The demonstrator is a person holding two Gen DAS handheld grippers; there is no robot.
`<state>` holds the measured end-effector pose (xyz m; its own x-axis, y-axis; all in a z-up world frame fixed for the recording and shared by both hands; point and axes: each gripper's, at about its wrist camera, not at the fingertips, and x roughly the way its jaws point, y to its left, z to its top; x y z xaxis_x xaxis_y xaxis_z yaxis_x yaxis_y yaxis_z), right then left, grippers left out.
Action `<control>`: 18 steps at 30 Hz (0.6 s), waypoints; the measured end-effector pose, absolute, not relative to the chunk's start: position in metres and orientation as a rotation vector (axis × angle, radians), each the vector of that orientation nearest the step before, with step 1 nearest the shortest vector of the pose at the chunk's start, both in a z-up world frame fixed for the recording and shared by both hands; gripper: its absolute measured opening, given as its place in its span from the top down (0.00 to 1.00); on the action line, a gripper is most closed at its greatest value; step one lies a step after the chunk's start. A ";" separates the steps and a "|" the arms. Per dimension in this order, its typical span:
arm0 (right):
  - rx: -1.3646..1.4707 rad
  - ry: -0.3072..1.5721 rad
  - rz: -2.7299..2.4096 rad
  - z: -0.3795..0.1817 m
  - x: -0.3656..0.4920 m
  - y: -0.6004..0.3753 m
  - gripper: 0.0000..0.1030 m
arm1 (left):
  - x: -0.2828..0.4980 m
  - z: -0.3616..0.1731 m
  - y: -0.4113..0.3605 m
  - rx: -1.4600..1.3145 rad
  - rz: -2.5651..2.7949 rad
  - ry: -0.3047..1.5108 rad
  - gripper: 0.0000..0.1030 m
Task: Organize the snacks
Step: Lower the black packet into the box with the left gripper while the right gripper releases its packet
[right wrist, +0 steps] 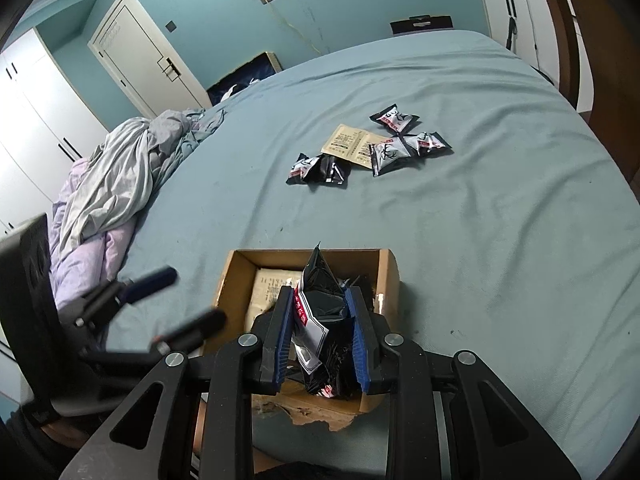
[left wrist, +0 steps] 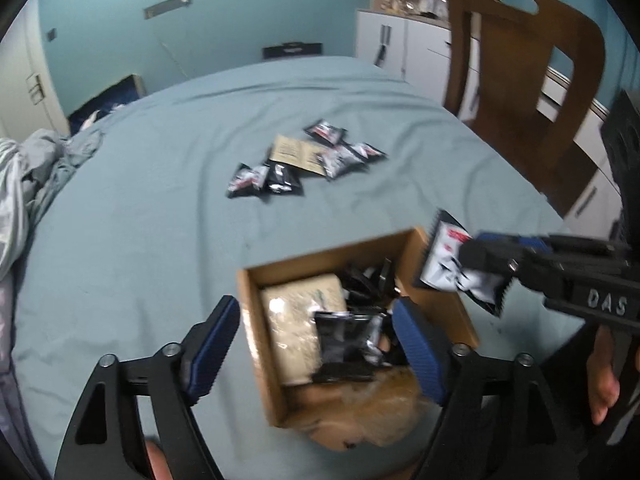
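Bed [right wrist: 500,208] fills both views, blue-grey sheet, crumpled bedding [right wrist: 120,176] at one side. I read the job as partway done.

Cardboard box [right wrist: 390,272] sits on the near edge of the bed, open-topped, one wall torn. Inside it I see a beige packet [left wrist: 298,328] lying flat and several black snack packets [left wrist: 352,336] piled beside and on top of it.

Well beyond the box, a loose cluster [right wrist: 372,148] remains on the sheet: roughly five black-and-white packets and one beige sachet. Those are what is left.

My right gripper [right wrist: 320,334] pinches a black-and-white packet [right wrist: 316,304] between its blue pads, above the box's near side, not yet dropped.

My left gripper [left wrist: 316,344] hangs over the box, fingers spread, nothing between the pads.
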<state>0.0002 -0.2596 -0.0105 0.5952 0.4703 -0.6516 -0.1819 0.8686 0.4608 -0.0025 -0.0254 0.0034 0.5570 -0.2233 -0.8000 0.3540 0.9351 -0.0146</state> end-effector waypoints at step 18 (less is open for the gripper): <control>0.298 0.872 0.461 -0.008 -0.007 -0.239 0.72 | 0.017 -0.004 -0.002 0.076 -0.254 0.986 0.21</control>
<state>-0.0073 -0.2391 -0.0079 0.5553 0.5022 -0.6629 -0.2647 0.8623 0.4316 0.0168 -0.0023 -0.0039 0.5252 -0.1778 -0.8322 0.2468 0.9677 -0.0510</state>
